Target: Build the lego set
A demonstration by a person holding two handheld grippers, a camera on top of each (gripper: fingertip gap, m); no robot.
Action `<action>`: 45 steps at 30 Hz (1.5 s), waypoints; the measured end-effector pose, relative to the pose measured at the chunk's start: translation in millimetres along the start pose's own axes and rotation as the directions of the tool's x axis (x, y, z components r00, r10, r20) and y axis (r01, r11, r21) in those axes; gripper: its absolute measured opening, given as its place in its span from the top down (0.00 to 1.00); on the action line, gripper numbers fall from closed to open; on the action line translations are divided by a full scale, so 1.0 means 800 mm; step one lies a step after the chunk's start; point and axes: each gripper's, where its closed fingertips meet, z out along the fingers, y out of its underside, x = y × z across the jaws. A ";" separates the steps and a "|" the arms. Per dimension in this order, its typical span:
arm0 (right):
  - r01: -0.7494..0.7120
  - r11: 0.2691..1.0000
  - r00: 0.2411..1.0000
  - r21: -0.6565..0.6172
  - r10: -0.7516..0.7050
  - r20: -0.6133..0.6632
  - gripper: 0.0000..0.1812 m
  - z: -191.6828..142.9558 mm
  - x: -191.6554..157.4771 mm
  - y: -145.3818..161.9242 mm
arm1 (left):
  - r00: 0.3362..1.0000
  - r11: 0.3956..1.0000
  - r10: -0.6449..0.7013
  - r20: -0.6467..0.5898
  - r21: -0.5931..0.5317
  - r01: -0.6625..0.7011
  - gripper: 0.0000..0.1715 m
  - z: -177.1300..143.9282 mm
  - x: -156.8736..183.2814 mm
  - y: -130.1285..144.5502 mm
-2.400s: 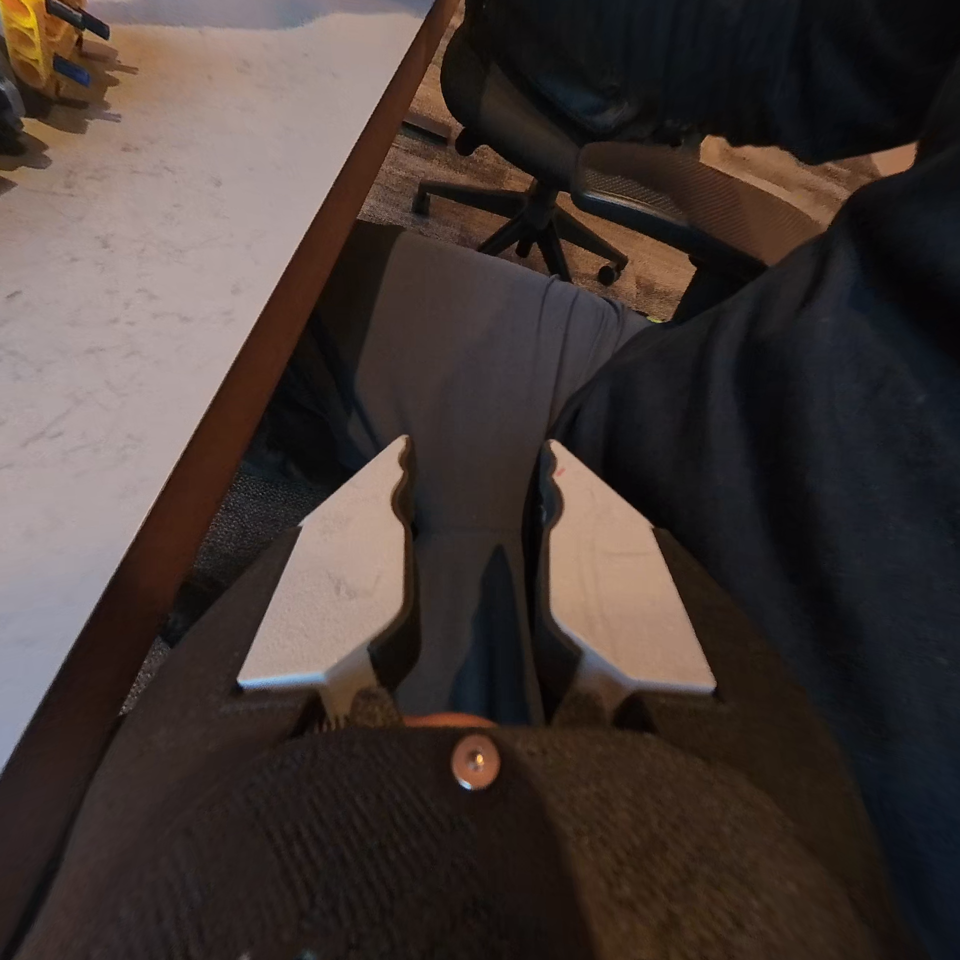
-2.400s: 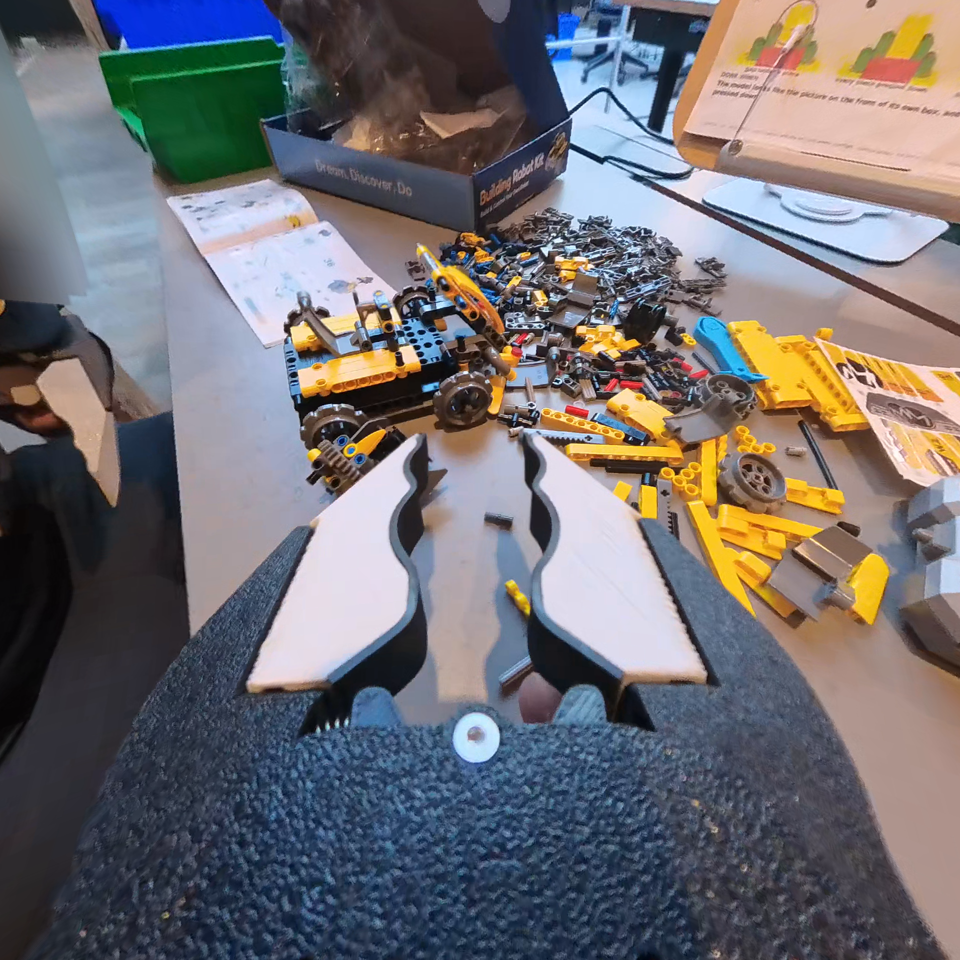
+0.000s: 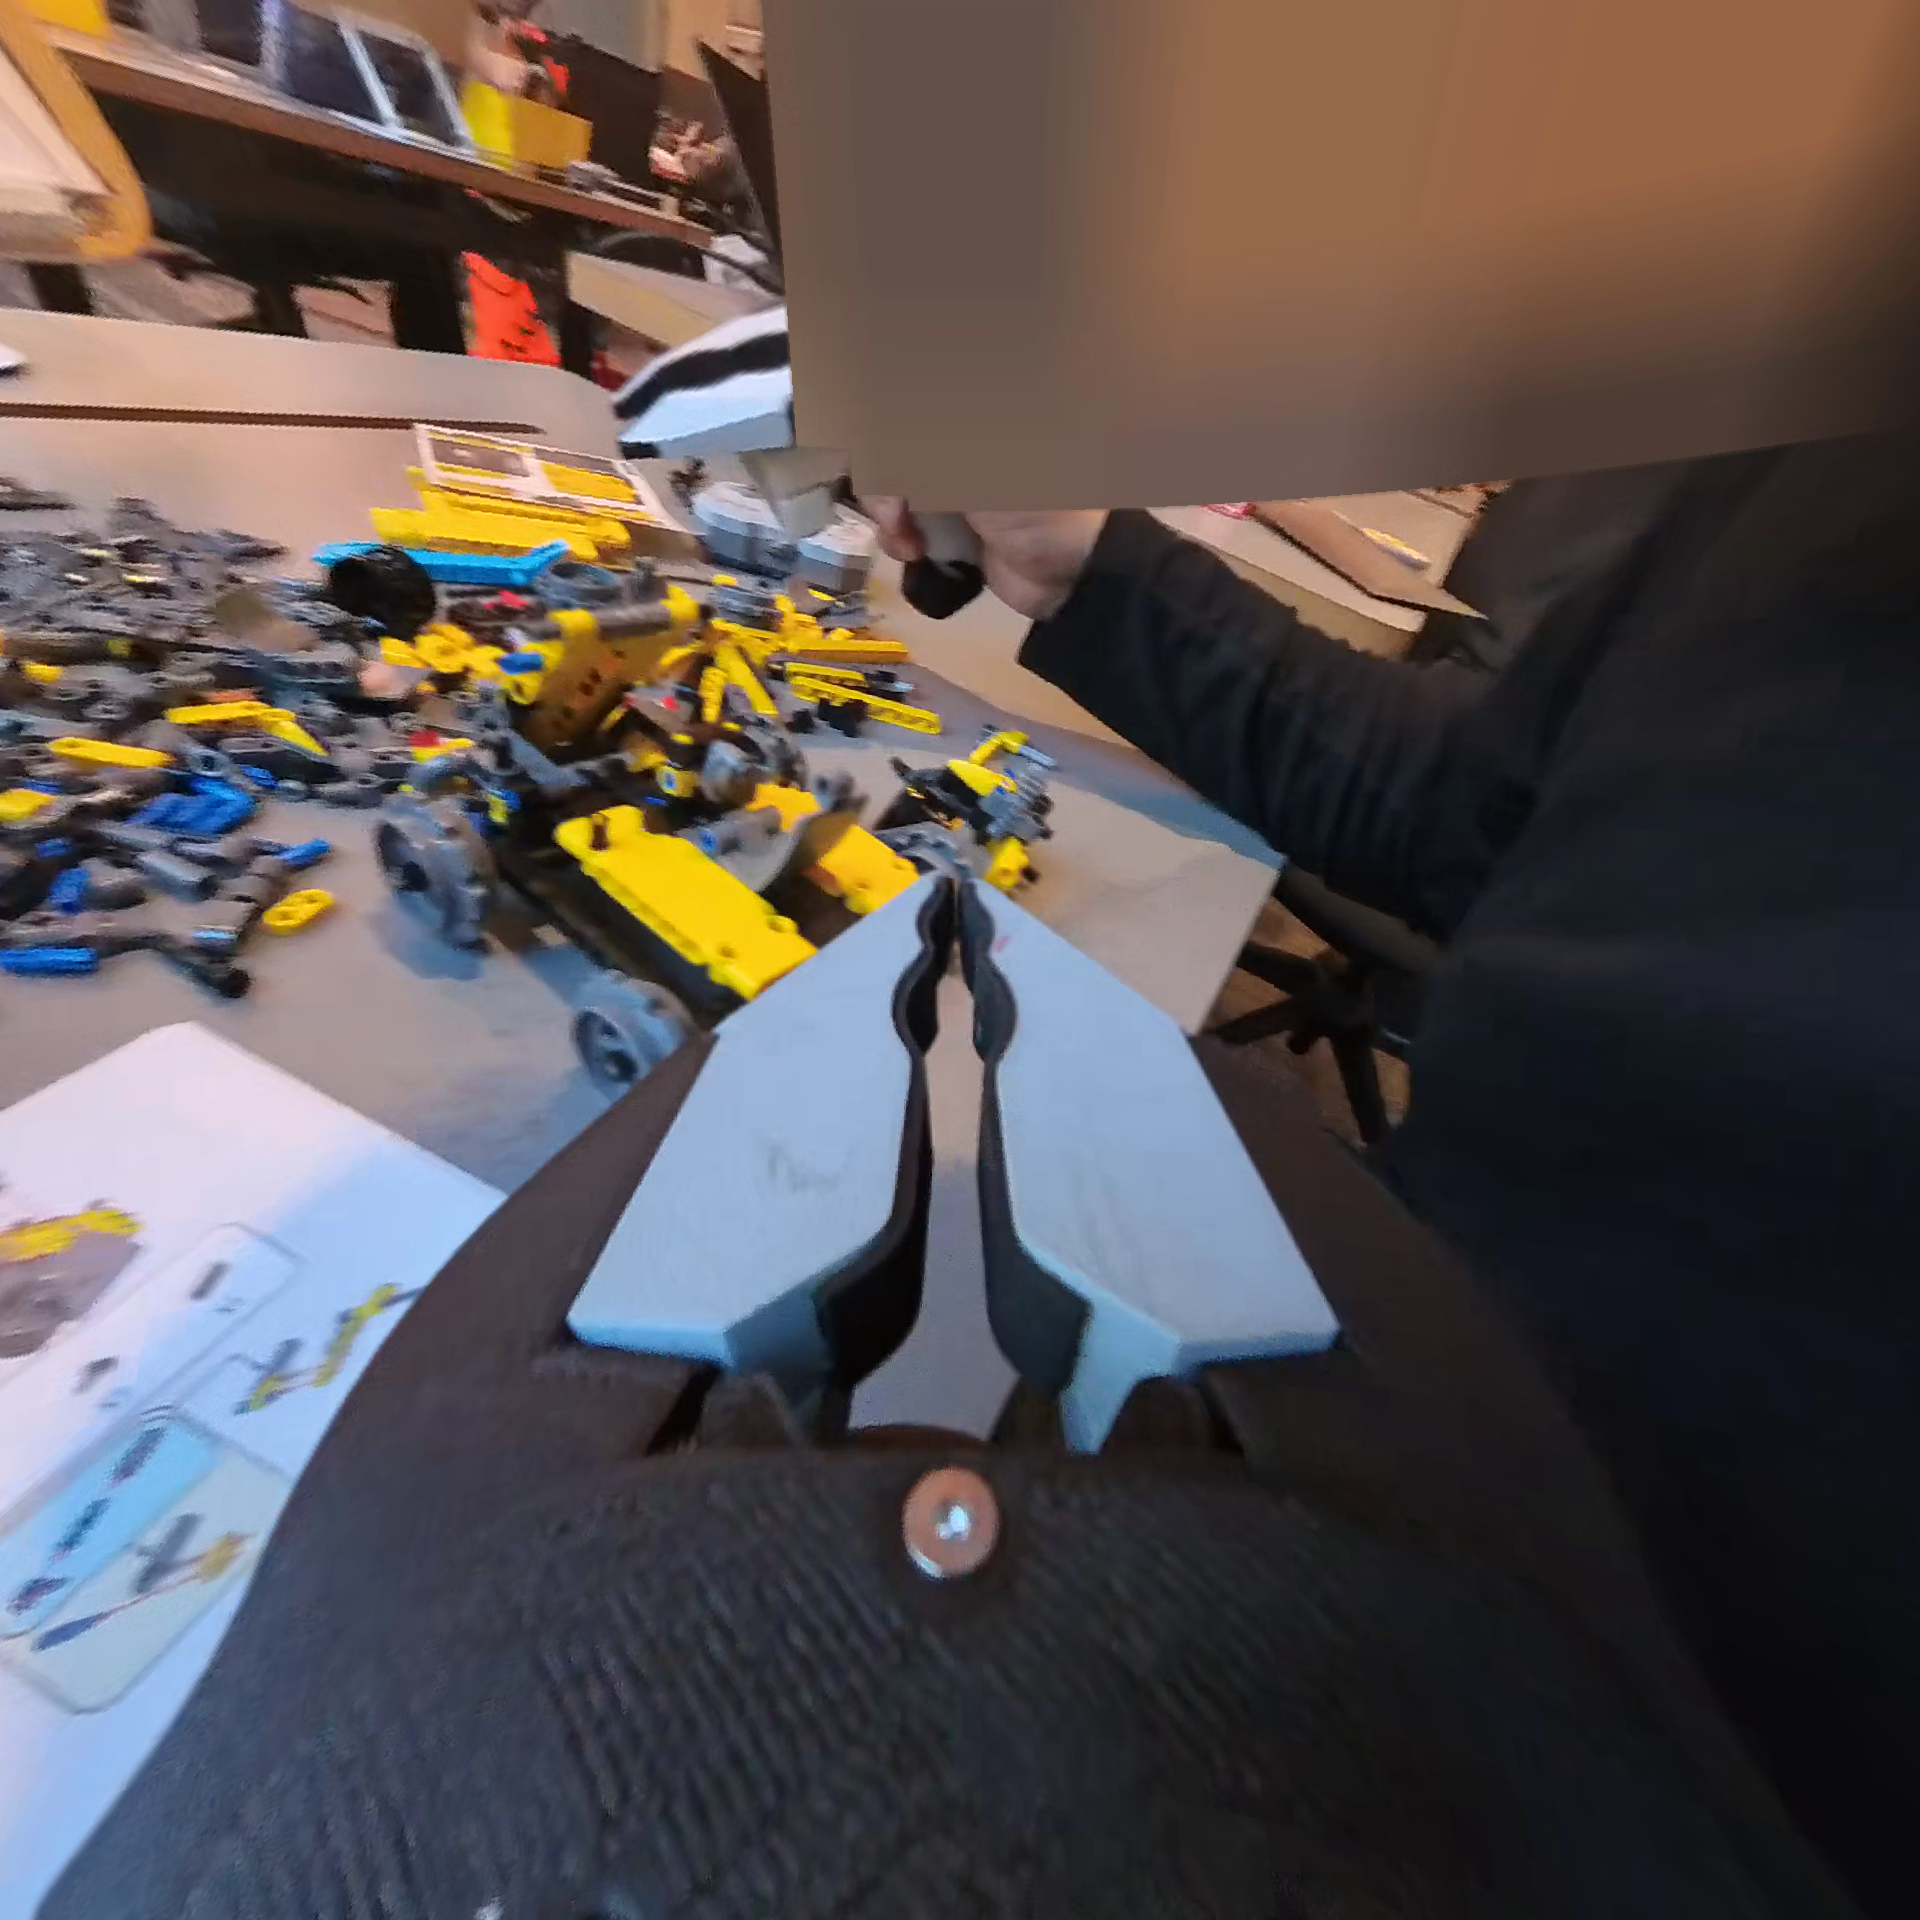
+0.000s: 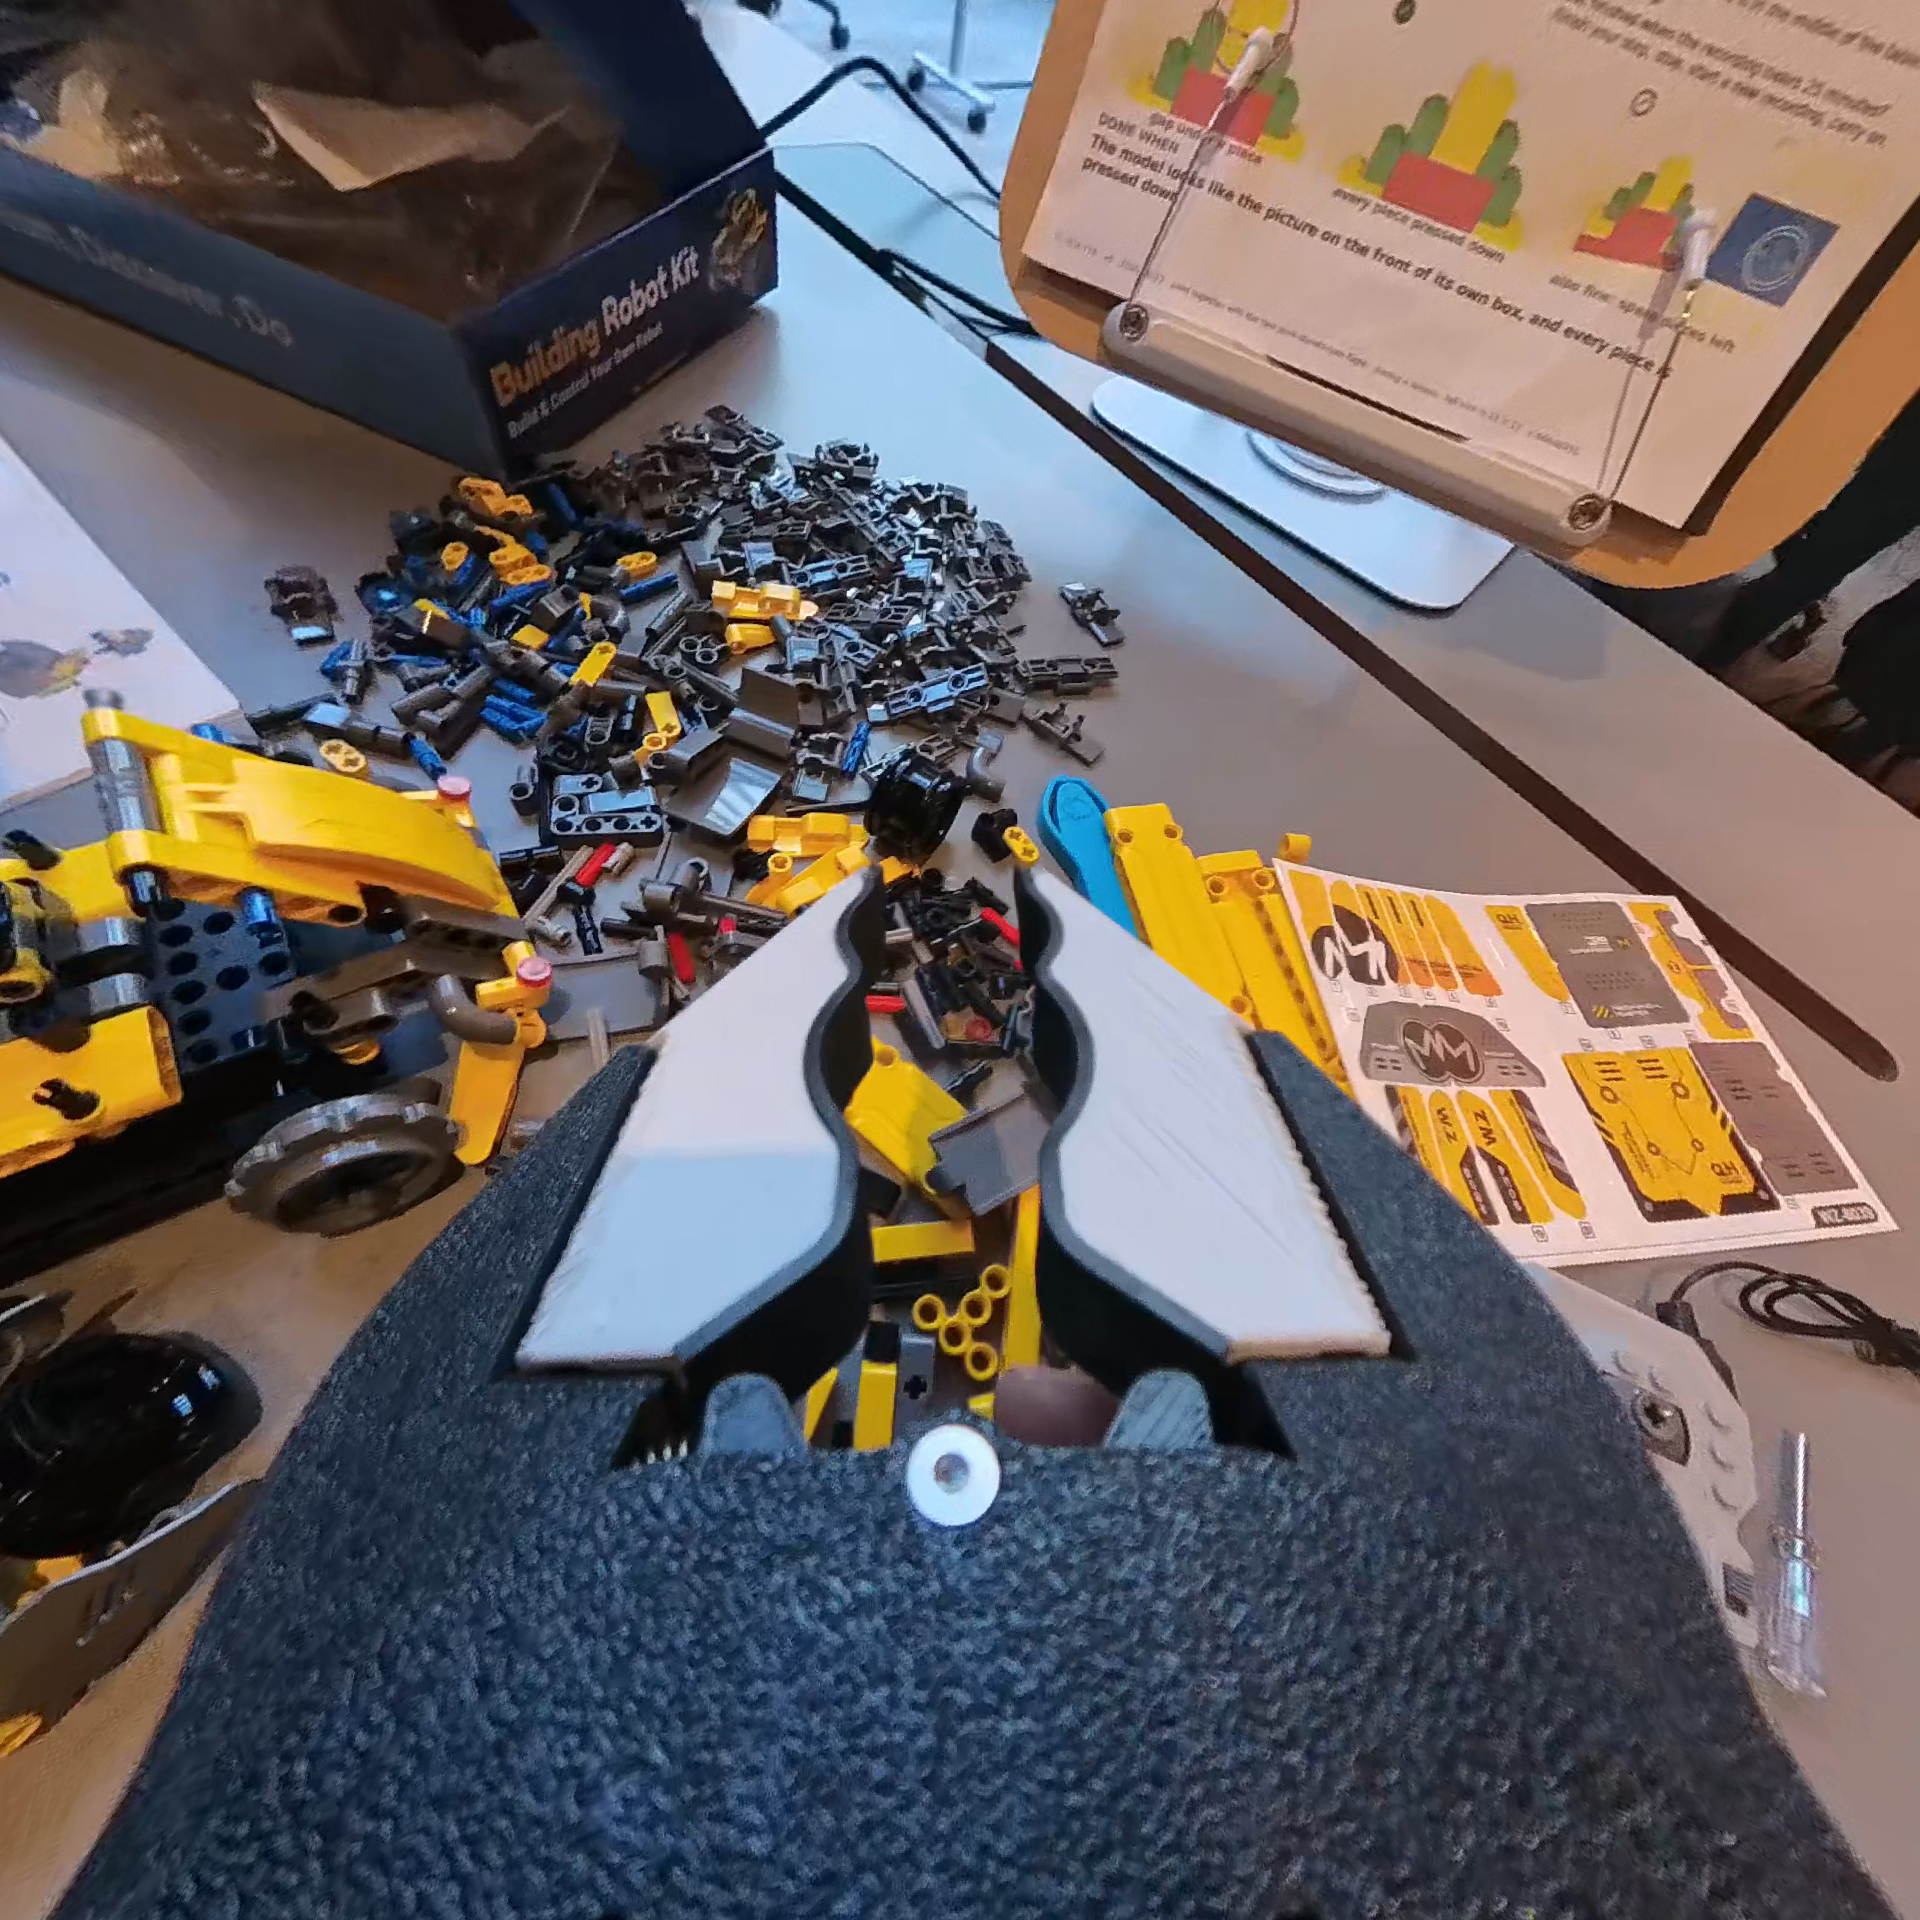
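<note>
Table (image 3: 436, 997) now ahead, left gripper (image 3: 948, 904) newly closed, empty

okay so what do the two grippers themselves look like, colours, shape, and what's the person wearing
Both grippers, left and right, have pale grey wedge-shaped fingers with wavy black inner pads, set in a black textured body with one round screw at the centre. The right fingers show fine ridged print lines. The person wears a dark long sleeve.

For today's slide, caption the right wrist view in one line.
Open right gripper hovers over loose building pieces, beside a half-built yellow vehicle.
</note>
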 end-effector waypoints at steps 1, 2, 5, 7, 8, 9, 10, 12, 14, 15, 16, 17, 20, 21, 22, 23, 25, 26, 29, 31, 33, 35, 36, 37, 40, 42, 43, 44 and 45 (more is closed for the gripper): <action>-0.006 1.000 1.000 0.014 0.006 -0.006 0.87 -0.001 0.002 -0.002 | 1.000 1.000 0.010 0.022 0.004 -0.010 1.00 0.000 -0.007 -0.004; -0.012 0.999 1.000 0.033 0.012 -0.011 0.87 -0.003 0.004 -0.004 | 0.998 1.000 0.020 0.051 0.005 -0.021 1.00 -0.001 -0.016 -0.005; -0.057 0.995 0.998 0.081 0.054 0.041 0.89 -0.006 -0.005 -0.010 | 0.992 1.000 -0.026 0.125 -0.012 0.028 1.00 -0.006 -0.039 0.003; -0.026 0.997 0.999 0.073 0.024 0.030 0.89 -0.004 -0.006 -0.006 | 0.990 0.997 -0.083 0.110 0.010 0.083 0.95 -0.013 -0.040 0.003; -0.007 0.998 1.000 0.061 0.006 0.016 0.89 -0.002 -0.005 -0.002 | 0.989 0.995 -0.094 0.115 0.028 0.091 0.94 -0.018 -0.041 0.000; 0.006 0.998 1.000 0.055 -0.007 0.011 0.89 -0.001 -0.006 0.001 | 0.987 0.995 -0.093 0.134 0.040 0.089 0.94 -0.023 -0.043 -0.003; 0.011 0.998 1.000 0.059 -0.012 0.011 0.89 -0.001 -0.007 0.002 | 0.984 0.996 -0.086 0.156 0.038 0.081 0.93 -0.027 -0.045 -0.004; -0.001 0.998 1.000 0.066 0.000 0.026 0.89 -0.002 -0.013 0.005 | 0.980 0.998 -0.065 0.190 -0.004 0.067 0.88 -0.032 -0.050 -0.003; 0.000 0.998 1.000 0.068 -0.002 0.025 0.88 -0.005 -0.015 0.007 | 0.975 0.996 -0.035 0.218 -0.068 0.051 0.84 -0.034 -0.057 -0.001; 0.014 0.997 1.000 0.074 -0.014 0.010 0.89 -0.008 -0.013 0.006 | 0.971 0.994 -0.012 0.237 -0.102 0.037 0.84 -0.034 -0.063 -0.002; 0.026 0.997 1.000 0.077 -0.025 -0.008 0.89 -0.010 -0.010 0.006 | 0.966 0.990 0.022 0.258 -0.140 0.015 0.83 -0.035 -0.071 -0.004; 0.027 0.996 1.000 0.083 -0.025 -0.018 0.89 -0.012 -0.008 0.004 | 0.958 0.982 0.065 0.279 -0.187 -0.012 0.82 -0.036 -0.081 -0.007; -0.016 0.993 1.000 0.120 0.015 0.012 0.89 -0.016 -0.011 -0.002 | 0.925 0.939 0.206 0.320 -0.331 -0.095 0.81 -0.039 -0.127 -0.022; -0.021 0.992 1.000 0.121 0.020 0.012 0.89 -0.017 -0.010 -0.002 | 0.915 0.925 0.233 0.330 -0.364 -0.104 0.81 -0.039 -0.144 -0.031; -0.017 0.992 1.000 0.121 0.017 0.005 0.89 -0.017 -0.009 -0.001 | 0.908 0.917 0.245 0.339 -0.386 -0.103 0.80 -0.038 -0.161 -0.040; -0.010 0.993 1.000 0.121 0.010 -0.004 0.89 -0.019 -0.007 -0.001 | 0.906 0.912 0.245 0.344 -0.398 -0.095 0.80 -0.035 -0.175 -0.049; 0.001 0.992 0.999 0.122 0.003 -0.032 0.89 -0.021 -0.002 0.000 | 0.914 0.909 0.226 0.336 -0.409 -0.074 0.79 -0.023 -0.193 -0.067; -0.003 0.992 0.999 0.125 0.009 -0.041 0.88 -0.023 0.001 -0.001 | 0.916 0.909 0.224 0.332 -0.409 -0.074 0.79 -0.016 -0.201 -0.075; -0.050 0.990 0.997 0.129 0.056 -0.045 0.89 -0.025 0.008 0.000 | 0.904 0.887 0.275 0.326 -0.450 -0.107 0.79 0.007 -0.228 -0.084; -0.071 0.989 0.996 0.131 0.078 -0.043 0.89 -0.026 0.010 0.000 | 0.886 0.843 0.323 0.334 -0.527 -0.109 0.80 0.013 -0.253 -0.081; -0.076 0.988 0.996 0.135 0.083 -0.043 0.89 -0.028 0.012 0.000 | 0.871 0.856 0.315 0.377 -0.508 -0.090 0.81 0.017 -0.276 -0.105; -0.076 0.987 0.996 0.138 0.081 -0.036 0.89 -0.027 0.011 0.000 | 0.873 0.909 0.276 0.402 -0.405 -0.101 0.81 0.027 -0.286 -0.148; -0.070 0.987 0.996 0.141 0.076 -0.039 0.89 -0.027 0.011 -0.001 | 0.872 0.918 0.274 0.405 -0.381 -0.111 0.81 0.032 -0.291 -0.164; -0.063 0.988 0.997 0.139 0.069 -0.045 0.89 -0.026 0.011 0.000 | 0.870 0.910 0.289 0.398 -0.398 -0.120 0.80 0.038 -0.295 -0.171; -0.035 0.991 0.997 0.133 0.043 -0.064 0.89 -0.025 0.009 0.000 | 0.829 0.839 0.375 0.415 -0.532 -0.113 0.80 0.049 -0.324 -0.170; -0.016 0.991 0.997 0.130 0.025 -0.072 0.89 -0.025 0.007 -0.002 | 0.878 0.797 0.350 0.326 -0.596 -0.097 0.84 0.061 -0.319 -0.151; -0.007 0.991 0.997 0.131 0.017 -0.077 0.89 -0.026 0.006 -0.003 | 0.902 0.778 0.324 0.283 -0.623 -0.084 0.84 0.065 -0.315 -0.140; 0.001 0.991 0.997 0.131 0.009 -0.079 0.89 -0.025 0.005 -0.003 | 0.915 0.762 0.309 0.260 -0.643 -0.075 0.83 0.067 -0.313 -0.129; 0.007 0.992 0.997 0.127 0.003 -0.081 0.89 -0.024 0.004 -0.003 | 0.922 0.750 0.301 0.242 -0.657 -0.073 0.82 0.067 -0.312 -0.119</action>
